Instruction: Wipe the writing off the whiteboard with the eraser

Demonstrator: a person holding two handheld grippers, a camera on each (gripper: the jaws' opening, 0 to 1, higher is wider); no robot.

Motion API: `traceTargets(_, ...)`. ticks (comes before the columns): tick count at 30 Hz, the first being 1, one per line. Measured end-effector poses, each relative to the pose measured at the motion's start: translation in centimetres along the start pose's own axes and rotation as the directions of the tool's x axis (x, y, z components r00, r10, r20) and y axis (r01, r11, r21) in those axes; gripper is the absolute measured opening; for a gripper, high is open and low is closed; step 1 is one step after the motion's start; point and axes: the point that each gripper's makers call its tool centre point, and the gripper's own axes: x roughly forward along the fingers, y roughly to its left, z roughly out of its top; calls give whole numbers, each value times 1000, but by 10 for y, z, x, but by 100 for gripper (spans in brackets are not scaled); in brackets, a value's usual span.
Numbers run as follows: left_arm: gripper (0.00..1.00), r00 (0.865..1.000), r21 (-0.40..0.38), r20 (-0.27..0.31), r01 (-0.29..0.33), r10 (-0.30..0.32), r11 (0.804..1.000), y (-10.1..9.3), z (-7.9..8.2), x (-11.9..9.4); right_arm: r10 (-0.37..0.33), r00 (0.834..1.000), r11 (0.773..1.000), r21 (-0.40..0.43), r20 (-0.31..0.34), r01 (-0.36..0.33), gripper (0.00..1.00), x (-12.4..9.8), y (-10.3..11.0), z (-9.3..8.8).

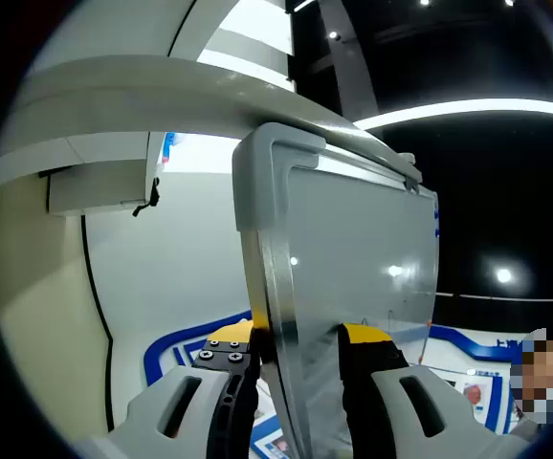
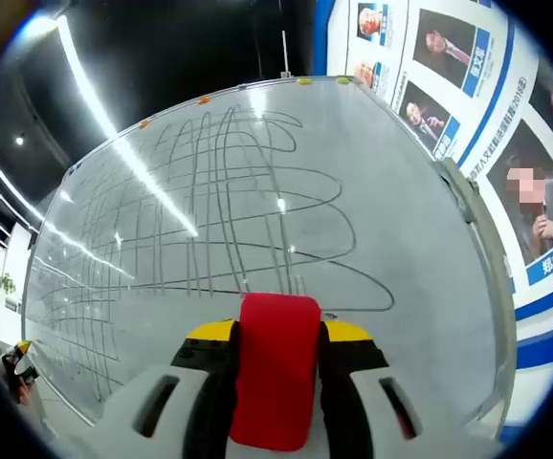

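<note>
The right gripper [image 2: 276, 359] is clenched on the red eraser [image 2: 275, 378], poised near the whiteboard [image 2: 401, 239], whose scribbles [image 2: 210, 201] spread left and far. The left gripper [image 1: 300, 368] grasps the board's edge [image 1: 276, 287]; it should brace firmly while the eraser presses flat in overlapping strokes.

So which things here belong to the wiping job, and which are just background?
Job:
- whiteboard, scribbles still on it
- red eraser, clamped in the right gripper
- left gripper, clamped on the board's edge

Background:
- photo posters
- ceiling light strips
</note>
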Motion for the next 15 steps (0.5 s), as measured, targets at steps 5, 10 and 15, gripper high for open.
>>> traceTargets(5,35,1000,1,-4,-1,1,1000,-2,-2,0,-21,1000,999,26,-14,22,28,-3,-21,-2)
traceTargets(10,35,1000,4,-6,-3,3,1000,-5,-5,0,-32,998,997,63,-51,36,28,-5,-38,-3)
traceTargets(15,35,1000,3,-4,-3,3,1000,-6,-7,0,-36,998,997,72,-47,39,28,-6,-45,-4)
